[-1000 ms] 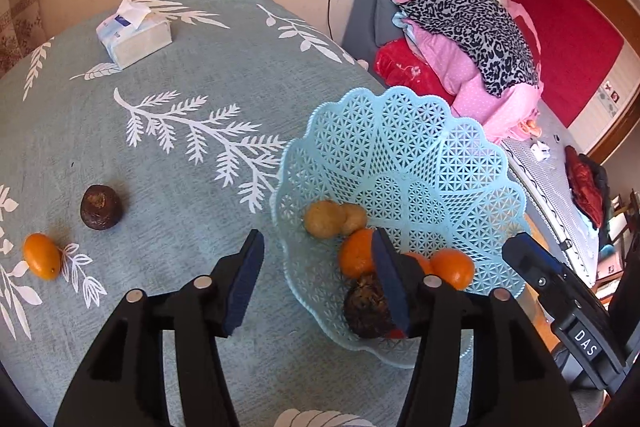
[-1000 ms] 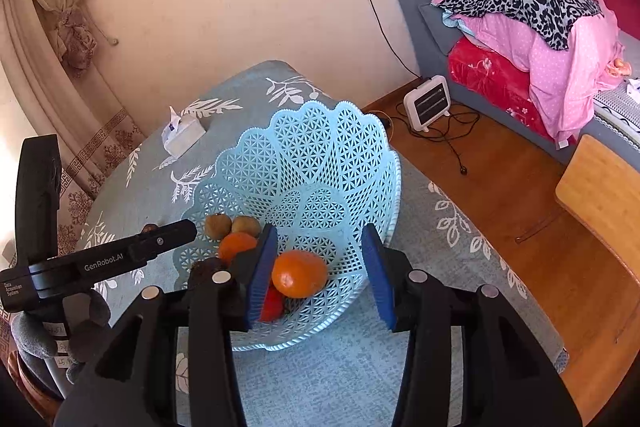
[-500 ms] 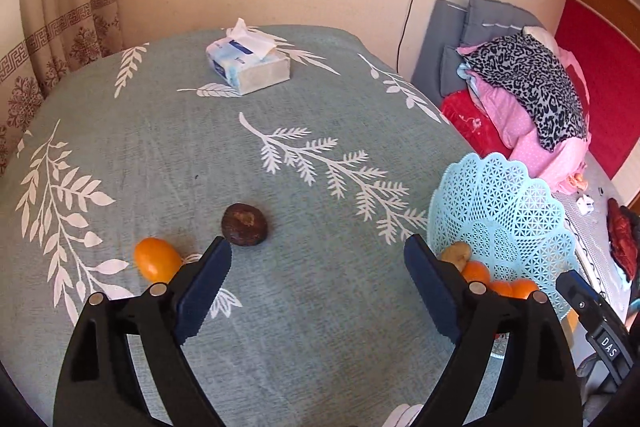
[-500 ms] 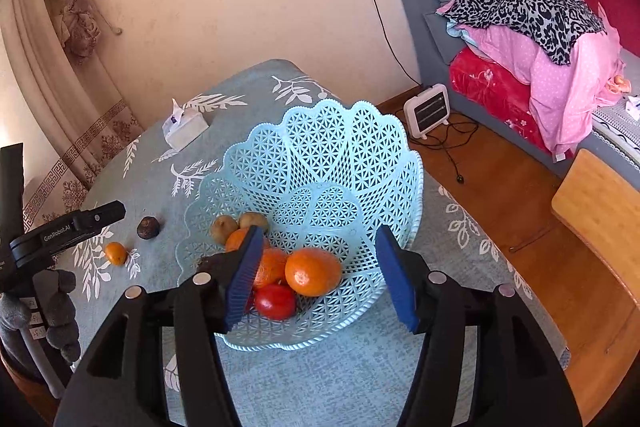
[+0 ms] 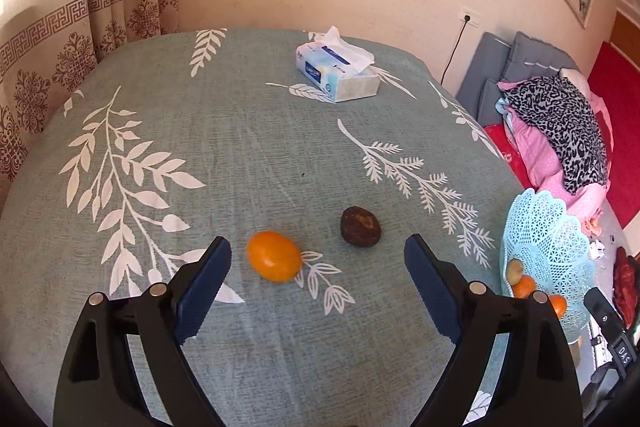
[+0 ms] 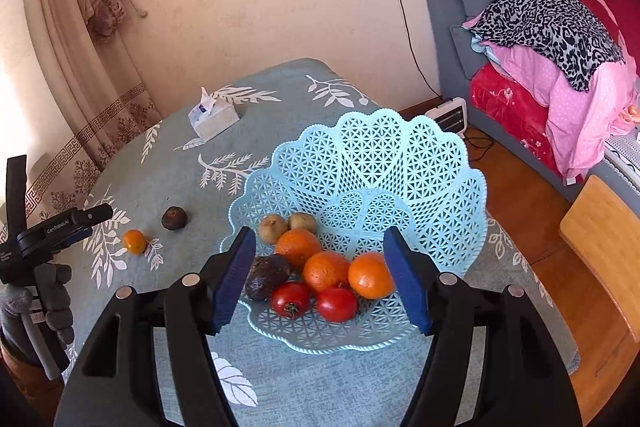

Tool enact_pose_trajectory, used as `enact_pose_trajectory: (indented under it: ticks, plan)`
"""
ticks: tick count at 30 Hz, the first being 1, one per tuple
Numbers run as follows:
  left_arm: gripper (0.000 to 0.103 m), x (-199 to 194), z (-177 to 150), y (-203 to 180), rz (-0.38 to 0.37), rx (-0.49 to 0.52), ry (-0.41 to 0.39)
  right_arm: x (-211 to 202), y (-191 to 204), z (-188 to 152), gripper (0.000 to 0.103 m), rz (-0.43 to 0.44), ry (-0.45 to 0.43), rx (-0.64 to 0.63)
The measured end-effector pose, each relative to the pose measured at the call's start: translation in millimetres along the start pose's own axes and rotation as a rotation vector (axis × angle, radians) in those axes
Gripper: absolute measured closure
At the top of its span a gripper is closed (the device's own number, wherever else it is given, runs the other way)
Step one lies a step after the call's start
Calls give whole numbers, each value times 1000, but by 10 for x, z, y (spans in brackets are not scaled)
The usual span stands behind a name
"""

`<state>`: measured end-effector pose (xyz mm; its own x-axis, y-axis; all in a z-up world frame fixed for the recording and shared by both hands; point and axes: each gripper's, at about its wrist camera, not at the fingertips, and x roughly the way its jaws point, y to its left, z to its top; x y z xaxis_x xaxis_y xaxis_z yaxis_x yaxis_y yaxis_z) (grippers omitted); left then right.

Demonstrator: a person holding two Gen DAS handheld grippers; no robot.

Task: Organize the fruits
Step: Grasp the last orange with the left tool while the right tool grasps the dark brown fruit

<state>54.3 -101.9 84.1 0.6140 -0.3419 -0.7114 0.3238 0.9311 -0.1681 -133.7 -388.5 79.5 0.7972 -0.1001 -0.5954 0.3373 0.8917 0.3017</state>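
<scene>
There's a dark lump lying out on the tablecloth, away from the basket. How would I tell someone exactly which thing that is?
Start at the round table with the grey-green leaf-print cloth. Between the tissue pack and the pale blue lattice basket, two fruits lie loose on the cloth. It is the dark brown, rough-skinned fruit, not the smooth small orange fruit beside it.

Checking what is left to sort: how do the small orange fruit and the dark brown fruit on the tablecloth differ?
The small orange fruit is bright, smooth and glossy; the dark brown fruit is dull and rough-skinned. In the left wrist view the orange one is oval and nearer the left gripper; the brown one is rounder and closer to the basket. Both lie loose on the tablecloth, outside the basket.
</scene>
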Motion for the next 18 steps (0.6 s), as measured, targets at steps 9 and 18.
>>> enact_pose_trajectory:
  ticks: [9,18]
  plan:
    - [15,-29,-78,456,81,-46,-46,263,711,89,34,87,53,-104]
    - [15,383,-141,485,20,-50,36,751,1217,184,34,114,101,-163]
